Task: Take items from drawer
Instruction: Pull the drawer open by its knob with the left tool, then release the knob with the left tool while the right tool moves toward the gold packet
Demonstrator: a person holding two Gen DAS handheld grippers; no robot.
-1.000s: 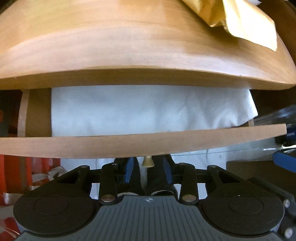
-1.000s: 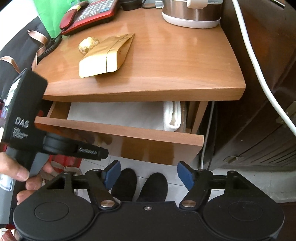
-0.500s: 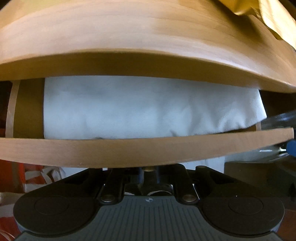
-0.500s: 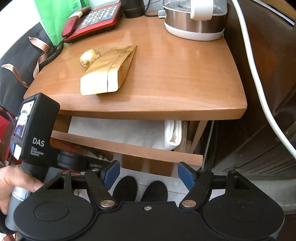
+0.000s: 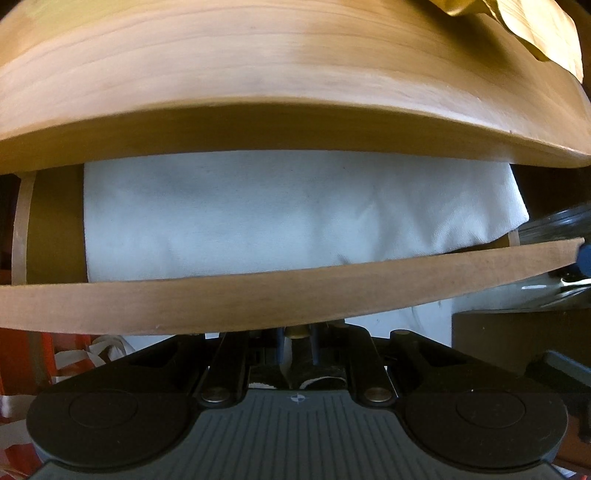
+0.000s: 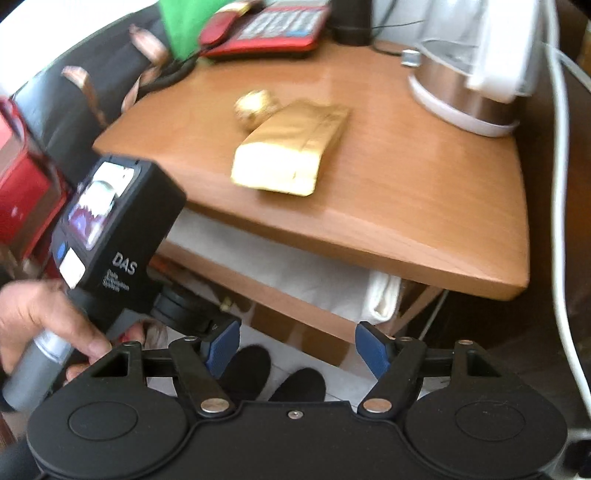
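Observation:
The wooden drawer (image 5: 258,299) under the tabletop (image 5: 258,92) stands partly open, and a folded white cloth (image 5: 277,218) fills it. My left gripper (image 5: 297,334) is shut on the small brass drawer knob (image 5: 296,331) below the drawer front. In the right wrist view the drawer (image 6: 266,295) and the cloth (image 6: 314,273) show below the tabletop (image 6: 406,206), with the left gripper's body (image 6: 110,236) held by a hand at the drawer front. My right gripper (image 6: 297,345) is open and empty, in front of the drawer.
On the tabletop lie a gold packet (image 6: 291,147), a gold foil ball (image 6: 255,105), a red telephone (image 6: 266,33) and a steel kettle (image 6: 472,81). A white cable (image 6: 565,221) hangs at the right. Red bags (image 6: 22,192) stand at the left.
The left gripper stays shut on the knob and the drawer has come out further, showing more cloth. The right gripper has swung left and closer to the table, still open.

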